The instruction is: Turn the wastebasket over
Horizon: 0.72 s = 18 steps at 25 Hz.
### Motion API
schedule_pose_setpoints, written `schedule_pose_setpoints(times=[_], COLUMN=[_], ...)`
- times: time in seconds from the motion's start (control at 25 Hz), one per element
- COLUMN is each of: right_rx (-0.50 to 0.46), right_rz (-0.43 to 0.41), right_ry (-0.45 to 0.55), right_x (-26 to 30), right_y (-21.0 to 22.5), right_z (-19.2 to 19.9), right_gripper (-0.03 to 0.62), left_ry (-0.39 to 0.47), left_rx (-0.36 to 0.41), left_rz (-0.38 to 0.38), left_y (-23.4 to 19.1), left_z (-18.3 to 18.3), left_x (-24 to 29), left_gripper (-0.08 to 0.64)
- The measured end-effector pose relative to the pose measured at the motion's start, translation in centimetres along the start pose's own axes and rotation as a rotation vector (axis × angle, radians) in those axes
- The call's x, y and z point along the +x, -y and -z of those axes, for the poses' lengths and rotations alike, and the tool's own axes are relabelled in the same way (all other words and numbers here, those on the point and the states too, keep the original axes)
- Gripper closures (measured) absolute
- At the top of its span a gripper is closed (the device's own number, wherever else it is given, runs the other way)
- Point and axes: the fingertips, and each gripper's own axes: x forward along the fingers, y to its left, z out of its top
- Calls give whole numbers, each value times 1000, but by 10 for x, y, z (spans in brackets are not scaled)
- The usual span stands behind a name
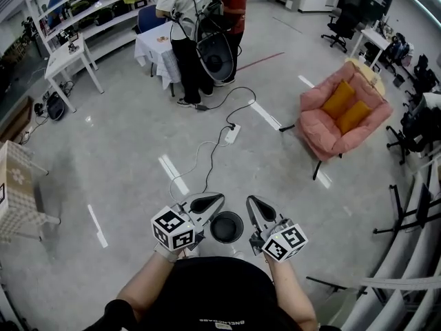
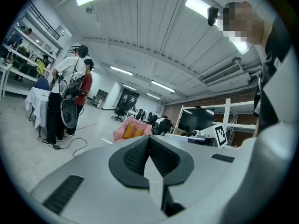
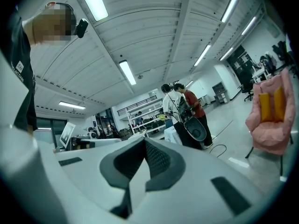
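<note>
Nothing legible; shirt print (image 1: 219, 321) seemingly blurred

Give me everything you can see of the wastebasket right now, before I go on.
Only the head view shows the wastebasket, seen from almost straight above: a small round dark bin with a thin paler rim around a black centre, probably its open mouth facing up, though that is hard to confirm. Its material cannot be told. It stands on the grey floor just ahead of the person, between the left gripper and the right gripper in the picture. Both grippers' jaws are shut and empty; neither holds it.
</note>
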Motion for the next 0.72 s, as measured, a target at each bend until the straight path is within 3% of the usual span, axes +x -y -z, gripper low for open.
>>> schedule_pose_setpoints(times=[0.72], right_rx=[-46], right_rz=[38], right_ry=[-23], right_x=[13], right_y=[-6], right_z=[2], right_gripper=[583], left_ry=[20], left_rx=[9], left_rz=[18], left_y=[-15], left_z=[-14], left_x=[-5], left_gripper=[546])
